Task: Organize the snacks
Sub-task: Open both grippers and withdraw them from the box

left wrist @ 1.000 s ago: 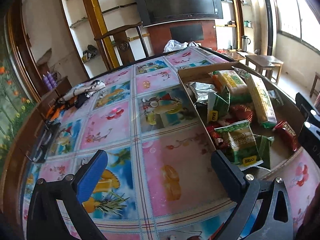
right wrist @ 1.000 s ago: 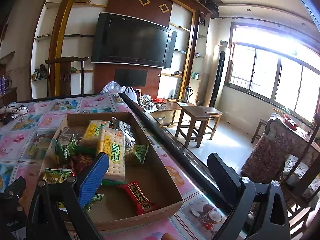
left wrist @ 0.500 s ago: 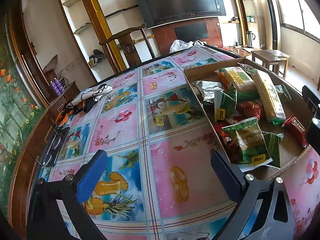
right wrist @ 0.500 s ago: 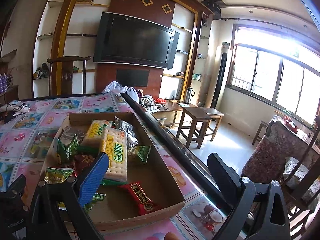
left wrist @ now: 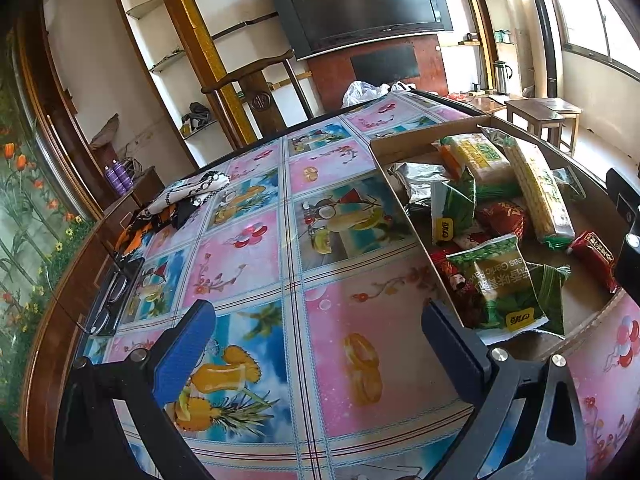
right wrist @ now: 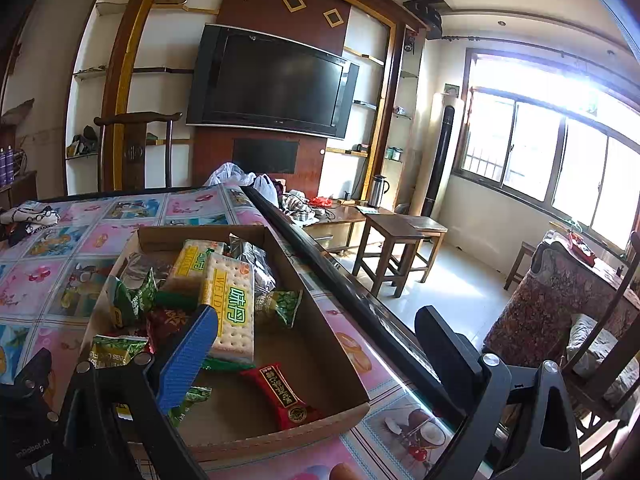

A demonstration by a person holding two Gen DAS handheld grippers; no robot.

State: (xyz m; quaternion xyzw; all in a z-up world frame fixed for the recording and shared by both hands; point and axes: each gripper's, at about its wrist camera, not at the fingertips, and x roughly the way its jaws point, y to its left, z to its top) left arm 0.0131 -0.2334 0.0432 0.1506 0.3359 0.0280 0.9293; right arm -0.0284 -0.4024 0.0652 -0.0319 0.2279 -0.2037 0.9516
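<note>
Your cardboard box [right wrist: 340, 360] holds cracker packs [right wrist: 230, 304], green pea bags [left wrist: 500, 284] and a red bar [right wrist: 280, 396]; both your left gripper [left wrist: 316, 344] and right gripper [right wrist: 316, 344] gape wide, empty.

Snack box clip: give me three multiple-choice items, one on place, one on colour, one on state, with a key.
1. Where does the cardboard box sit?
A. on the chair
B. on the table near its window-side edge
C. on the floor

2. The lone packet on the box's bare floor is:
A. red
B. blue
C. white

3. The right tongs are:
A. shut on a packet
B. open, holding nothing
C. out of view

Key: B, the box rests on the patterned tablecloth beside the edge; A, its wrapper is red; B, the fingers stand wide apart.
</note>
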